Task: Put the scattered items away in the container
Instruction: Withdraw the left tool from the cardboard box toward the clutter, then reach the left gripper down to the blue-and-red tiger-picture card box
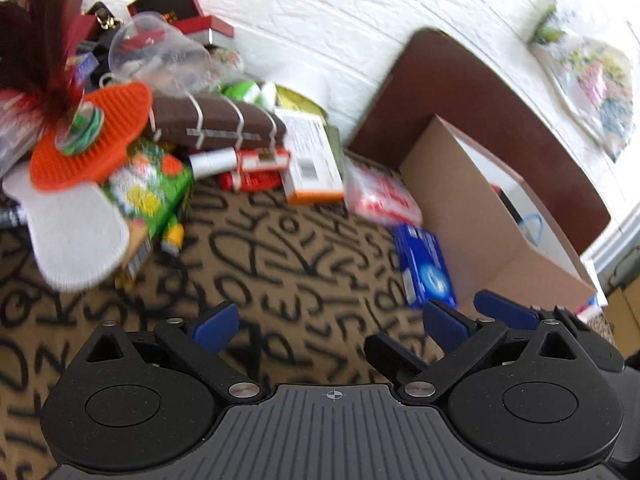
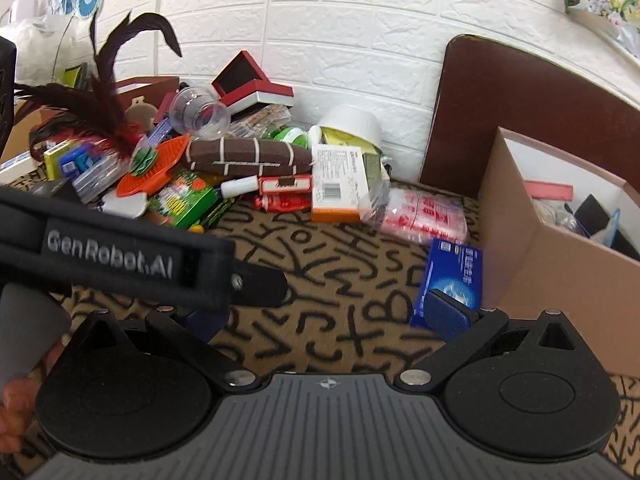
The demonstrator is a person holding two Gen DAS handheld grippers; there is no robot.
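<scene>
Right gripper (image 2: pixel 332 316): fingers wide apart, empty, nearest to the blue box (image 2: pixel 450 280), which lies just ahead by its right pad. Left gripper (image 1: pixel 332 324): likewise spread, empty. Box's long axis runs away from the grippers; cardboard container (image 2: pixel 560 280) stands immediately right, remaining clutter heaped along the wall edge.

Bare cloth (image 2: pixel 320 280) btwn pile (image 2: pixel 224 168) & box (image 2: pixel 540 264).

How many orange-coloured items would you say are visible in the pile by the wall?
2: an orange ridged silicone pad under the feathered ornament at the pile's left, and a white box with an orange edge lying right of the brown pouch. Others may be buried beneath the clutter.
</scene>
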